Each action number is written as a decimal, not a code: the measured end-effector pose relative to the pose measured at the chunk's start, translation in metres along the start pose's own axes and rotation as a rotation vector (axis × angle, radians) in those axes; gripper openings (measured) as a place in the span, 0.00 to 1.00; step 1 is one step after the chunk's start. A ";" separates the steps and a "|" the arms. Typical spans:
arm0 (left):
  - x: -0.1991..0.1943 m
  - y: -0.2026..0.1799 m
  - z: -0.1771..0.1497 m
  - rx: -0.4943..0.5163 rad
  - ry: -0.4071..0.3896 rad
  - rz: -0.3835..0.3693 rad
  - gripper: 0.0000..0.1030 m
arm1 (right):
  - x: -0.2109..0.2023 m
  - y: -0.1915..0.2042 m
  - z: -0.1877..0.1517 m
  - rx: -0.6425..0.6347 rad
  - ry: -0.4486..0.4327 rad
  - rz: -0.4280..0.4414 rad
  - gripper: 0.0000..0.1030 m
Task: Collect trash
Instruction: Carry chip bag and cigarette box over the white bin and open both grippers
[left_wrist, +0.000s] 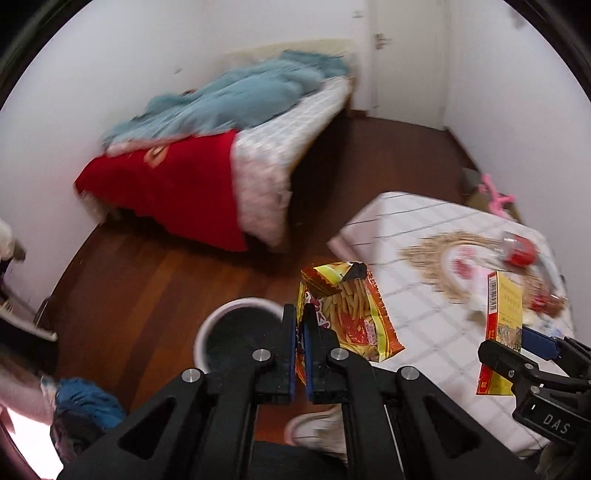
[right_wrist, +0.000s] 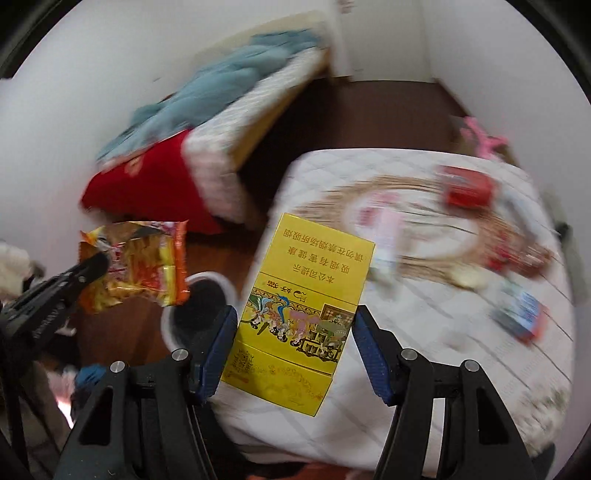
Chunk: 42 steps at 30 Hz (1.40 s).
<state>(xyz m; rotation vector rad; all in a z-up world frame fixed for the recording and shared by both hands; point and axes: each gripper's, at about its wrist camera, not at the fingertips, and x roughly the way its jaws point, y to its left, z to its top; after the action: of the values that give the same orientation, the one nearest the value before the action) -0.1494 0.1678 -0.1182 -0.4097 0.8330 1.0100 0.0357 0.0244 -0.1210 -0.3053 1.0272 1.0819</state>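
Observation:
My left gripper (left_wrist: 301, 325) is shut on a yellow and red snack bag (left_wrist: 351, 314), held up just right of a white bin with a dark inside (left_wrist: 236, 332) on the floor. My right gripper (right_wrist: 295, 332) is shut on a flat yellow carton (right_wrist: 306, 295) with Chinese print, held above the white quilted mattress (right_wrist: 424, 350). The carton also shows in the left wrist view (left_wrist: 502, 332), the snack bag (right_wrist: 140, 266) and bin (right_wrist: 199, 310) in the right wrist view. More trash lies on the mattress: a red packet (right_wrist: 467, 190) and a blue packet (right_wrist: 521, 314).
A bed with a red cover (left_wrist: 177, 192) and a blue blanket (left_wrist: 236, 99) stands against the far wall. A brown wooden floor (left_wrist: 147, 277) runs between bed and mattress. Blue cloth (left_wrist: 85, 402) lies at the lower left. A pink item (left_wrist: 495, 192) lies beyond the mattress.

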 end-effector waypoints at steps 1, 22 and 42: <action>0.008 0.011 -0.001 -0.012 0.012 0.016 0.01 | 0.011 0.014 0.004 -0.021 0.014 0.020 0.64; 0.287 0.167 -0.060 -0.248 0.628 -0.039 0.06 | 0.360 0.182 -0.013 -0.160 0.623 0.111 0.64; 0.265 0.195 -0.084 -0.311 0.629 0.087 1.00 | 0.416 0.203 -0.015 -0.211 0.753 0.070 1.00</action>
<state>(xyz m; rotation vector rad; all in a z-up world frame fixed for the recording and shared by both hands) -0.2821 0.3617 -0.3630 -0.9967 1.2640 1.1103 -0.1070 0.3543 -0.4136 -0.8983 1.5944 1.1645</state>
